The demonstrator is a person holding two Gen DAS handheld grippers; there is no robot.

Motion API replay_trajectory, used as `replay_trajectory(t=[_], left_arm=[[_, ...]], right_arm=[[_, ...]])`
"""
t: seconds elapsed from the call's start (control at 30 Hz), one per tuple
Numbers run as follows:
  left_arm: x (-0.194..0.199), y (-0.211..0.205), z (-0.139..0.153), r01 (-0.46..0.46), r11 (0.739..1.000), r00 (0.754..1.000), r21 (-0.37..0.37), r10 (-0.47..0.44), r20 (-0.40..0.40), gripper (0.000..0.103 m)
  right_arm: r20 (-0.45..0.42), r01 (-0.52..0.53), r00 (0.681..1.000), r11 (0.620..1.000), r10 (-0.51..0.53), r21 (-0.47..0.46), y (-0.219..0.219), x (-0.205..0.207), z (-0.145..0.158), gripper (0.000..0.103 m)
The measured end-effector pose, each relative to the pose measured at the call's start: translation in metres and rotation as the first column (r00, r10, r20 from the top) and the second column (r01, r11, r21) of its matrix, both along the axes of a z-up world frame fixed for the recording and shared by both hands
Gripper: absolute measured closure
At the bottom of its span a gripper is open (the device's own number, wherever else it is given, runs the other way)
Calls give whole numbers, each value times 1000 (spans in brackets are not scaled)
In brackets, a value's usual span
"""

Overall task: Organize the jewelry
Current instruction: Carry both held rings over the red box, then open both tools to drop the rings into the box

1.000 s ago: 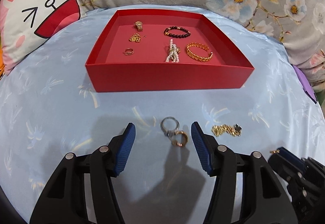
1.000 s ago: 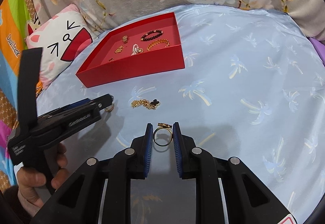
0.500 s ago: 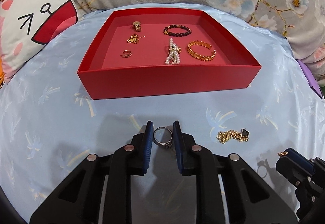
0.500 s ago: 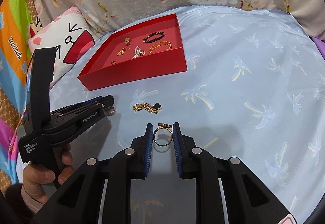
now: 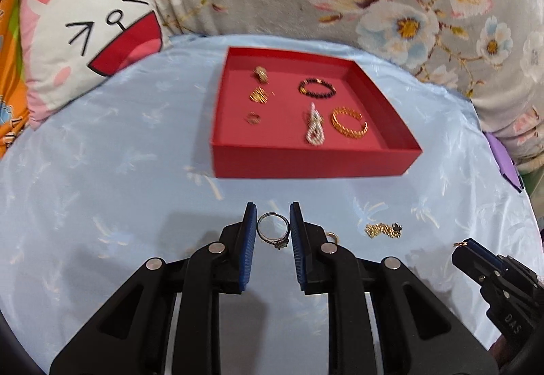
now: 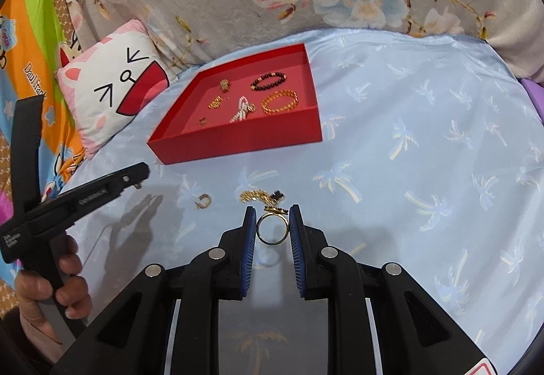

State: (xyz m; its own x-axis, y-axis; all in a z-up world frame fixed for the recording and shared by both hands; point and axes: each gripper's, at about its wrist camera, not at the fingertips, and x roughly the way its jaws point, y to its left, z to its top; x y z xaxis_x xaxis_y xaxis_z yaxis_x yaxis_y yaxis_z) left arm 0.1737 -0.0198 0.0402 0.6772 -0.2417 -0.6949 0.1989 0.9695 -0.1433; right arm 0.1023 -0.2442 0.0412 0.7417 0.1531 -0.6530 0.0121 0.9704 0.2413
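**A:** Reading the left wrist view first: what do I hold, and where is the tray?

**B:** My left gripper (image 5: 272, 232) has its jaws closed on the silver ring (image 5: 273, 231), the band upright between the blue pads, its stone setting low and toward the right pad. The red tray (image 5: 316, 162) lies far and slightly right of the jaws, its near wall facing me. On the blue cloth (image 5: 102, 170) a small gold ring (image 5: 330, 235) sits just right of my right pad, and a gold chain (image 5: 382, 229) lies farther right.

**A:** And the right wrist view?

**B:** My right gripper (image 6: 272, 228) is clamped on a gold ring (image 6: 272, 229), hoop facing the camera, ornament at the far side. Here the tray (image 6: 238, 143) lies far and left of the jaws. The chain (image 6: 260, 195) sits just beyond the fingertips and the small ring (image 6: 203, 201) to their left. The left gripper (image 6: 136, 176) appears at the left edge, low over the cloth.

**A:** Which arm is nearer the tray?

**B:** I judge the left one nearer, needing a forward carry over the near wall; the right must travel forward and leftward.
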Motion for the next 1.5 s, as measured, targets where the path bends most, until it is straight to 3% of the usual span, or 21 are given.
replay_trajectory(t=[0.2,0.43,0.67,0.87,1.03,1.2,1.5], left_arm=[[9,21,37,-8,1000,998,-10,9,59,84],[60,11,63,8,1000,994,-26,-5,113,84],[118,-13,33,15,999,999,-33,-14,41,84],[138,-17,2,8,1000,1000,-27,-9,-20,84],[143,-17,-10,5,1000,1000,-18,-6,-20,83],[141,-12,-5,-20,1000,1000,-22,20,17,54],[107,28,17,-89,992,994,-88,94,53,50]], right_arm=[[59,-51,997,999,50,10,7,23,32,85],[103,-82,991,997,80,15,16,90,63,85],[27,-90,996,996,90,-6,27,154,35,85],[-28,-89,996,996,89,14,25,181,6,84],[-32,-96,995,995,97,3,24,187,-4,84],[-15,-77,997,997,78,22,17,183,-5,82],[35,-30,999,999,29,14,0,127,7,76]])
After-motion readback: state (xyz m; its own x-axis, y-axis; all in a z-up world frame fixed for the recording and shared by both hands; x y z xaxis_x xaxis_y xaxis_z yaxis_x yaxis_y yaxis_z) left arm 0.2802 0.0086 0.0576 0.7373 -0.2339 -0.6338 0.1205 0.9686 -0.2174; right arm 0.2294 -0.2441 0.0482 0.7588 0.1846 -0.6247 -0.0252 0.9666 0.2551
